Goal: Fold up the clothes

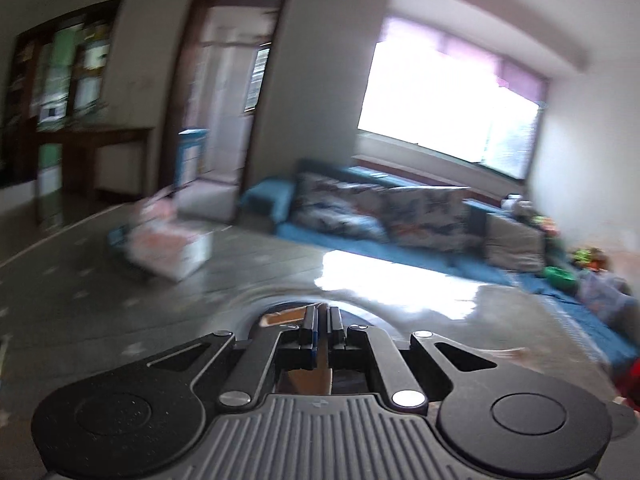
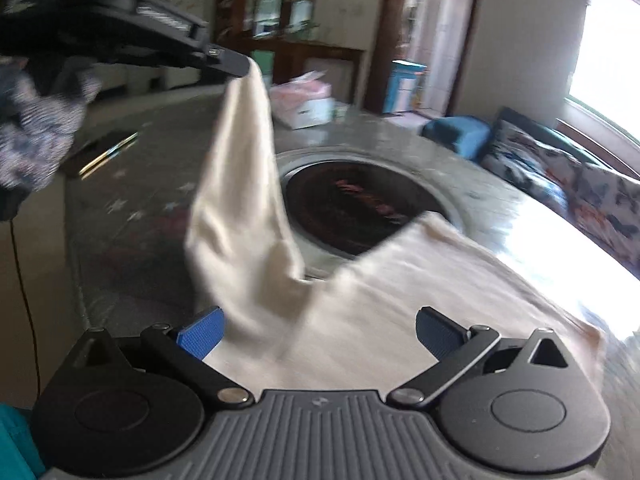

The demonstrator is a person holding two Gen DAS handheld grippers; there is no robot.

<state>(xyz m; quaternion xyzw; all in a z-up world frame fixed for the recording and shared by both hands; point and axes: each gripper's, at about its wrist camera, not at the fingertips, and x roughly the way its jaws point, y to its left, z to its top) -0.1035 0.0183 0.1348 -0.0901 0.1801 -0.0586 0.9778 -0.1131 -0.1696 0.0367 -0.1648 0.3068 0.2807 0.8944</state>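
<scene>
Here our left gripper (image 2: 240, 66) pinches a corner of the cream garment (image 2: 380, 300), lifting it off the round table (image 2: 140, 208); our right gripper (image 2: 318, 332) gapes empty above the cloth, probably its hem. We should grab the matching corner, then tension evenly.

Garment (image 2: 392, 292) spread on table (image 2: 132, 216), one corner lifted.
Left gripper (image 2: 244, 66) holds that corner above the table's left side; the recessed burner (image 2: 360, 208) lies behind the cloth, box (image 2: 308, 106) beyond.

Blown-out window (image 1: 448, 108) daylight, tabletop (image 1: 396, 284) glare, heavy motion blur
</scene>
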